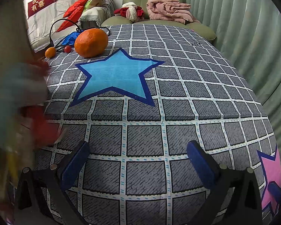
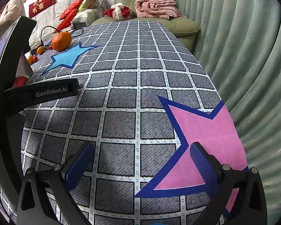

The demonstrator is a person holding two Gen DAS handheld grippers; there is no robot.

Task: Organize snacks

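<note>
Orange (image 1: 91, 42) fruit far beyond left gripper (image 1: 137, 154)

So the counter (image 2: 133, 101) has this gray grid-pattern cloth over it, with a blue star (image 1: 116, 76) printed toward the far left and a pink star (image 2: 208, 136) at the near right edge. Up in the far left corner sits a big orange (image 1: 91, 42), plus a small orange (image 1: 50, 52), a little red fruit (image 1: 67, 49) and a black cable (image 1: 54, 31) just beside it.
</note>
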